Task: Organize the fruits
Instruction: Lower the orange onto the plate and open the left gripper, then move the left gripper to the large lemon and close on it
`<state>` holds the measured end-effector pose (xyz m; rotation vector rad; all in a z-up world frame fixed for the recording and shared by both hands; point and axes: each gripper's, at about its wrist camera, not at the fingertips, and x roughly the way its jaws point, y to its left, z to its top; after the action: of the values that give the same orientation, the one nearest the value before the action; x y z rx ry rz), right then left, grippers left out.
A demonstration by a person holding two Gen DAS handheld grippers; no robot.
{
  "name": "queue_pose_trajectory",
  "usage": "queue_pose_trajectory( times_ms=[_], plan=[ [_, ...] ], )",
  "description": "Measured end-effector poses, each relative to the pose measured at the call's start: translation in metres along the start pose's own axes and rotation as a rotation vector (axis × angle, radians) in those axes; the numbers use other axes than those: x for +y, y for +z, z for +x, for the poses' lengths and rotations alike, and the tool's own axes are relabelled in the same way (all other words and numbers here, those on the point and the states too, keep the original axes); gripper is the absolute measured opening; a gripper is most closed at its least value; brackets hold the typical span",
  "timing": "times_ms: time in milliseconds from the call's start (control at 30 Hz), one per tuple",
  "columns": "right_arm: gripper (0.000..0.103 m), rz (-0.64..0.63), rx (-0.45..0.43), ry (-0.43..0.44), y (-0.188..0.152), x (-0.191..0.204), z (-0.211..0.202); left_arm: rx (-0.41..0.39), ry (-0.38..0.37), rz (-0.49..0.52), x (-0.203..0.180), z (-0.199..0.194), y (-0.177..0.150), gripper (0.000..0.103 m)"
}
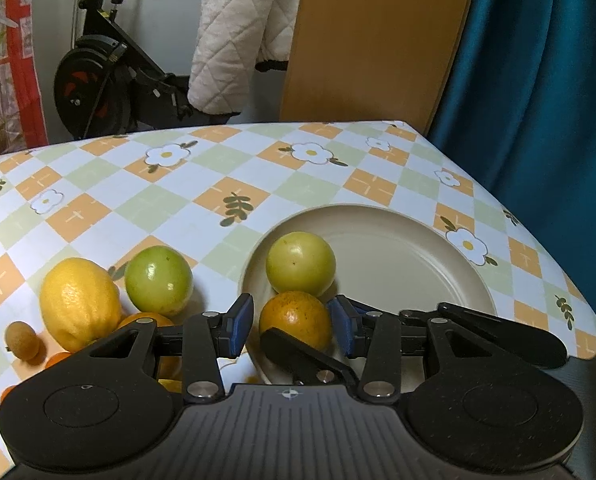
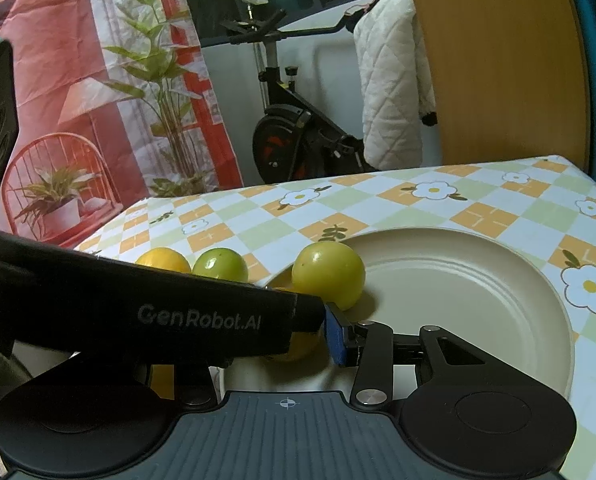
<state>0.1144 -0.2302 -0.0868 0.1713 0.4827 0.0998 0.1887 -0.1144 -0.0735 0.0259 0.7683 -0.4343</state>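
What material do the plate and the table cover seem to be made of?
The plate looks like matte plastic or glazed ceramic: cream, smooth, with soft moulded rings and no sharp glare. Which one, I cannot tell. The table cover looks like printed vinyl or oilcloth: flat, wrinkle-free, with a slight sheen over its flower check pattern.

The right gripper (image 2: 298,336) reaches over the cream plate (image 2: 478,280) at its nine o'clock rim, where a yellow-green fruit (image 2: 328,273) sits. The black body of the left gripper (image 2: 145,312) crosses in front, hiding one finger and most of an orange fruit (image 2: 302,346) beside the blue pad (image 2: 335,336).
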Motion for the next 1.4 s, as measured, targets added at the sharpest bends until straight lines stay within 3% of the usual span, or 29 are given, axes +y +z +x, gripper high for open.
queue_pose_trajectory(
  times_ms=[333,733,867,1000,1400],
  plan=[
    [0.045,-0.096,-0.127,0.011,-0.009,0.015,-0.025,-0.074,0.006,-0.06,0.011,-0.035,0.0,0.046],
    [0.045,-0.145,-0.148,0.086,-0.014,0.031,-0.039,-0.164,0.045,-0.229,0.049,-0.093,-0.021,0.046],
    [0.046,-0.168,-0.149,0.115,-0.015,0.038,-0.041,-0.166,0.059,-0.28,0.064,-0.103,-0.029,0.048],
    [0.053,-0.202,-0.141,0.142,-0.017,0.045,-0.042,-0.157,0.058,-0.316,0.07,-0.104,-0.035,0.062],
    [0.055,-0.334,-0.063,0.171,-0.021,0.071,-0.033,-0.112,0.002,-0.288,0.065,-0.089,-0.043,0.062]
  ],
)
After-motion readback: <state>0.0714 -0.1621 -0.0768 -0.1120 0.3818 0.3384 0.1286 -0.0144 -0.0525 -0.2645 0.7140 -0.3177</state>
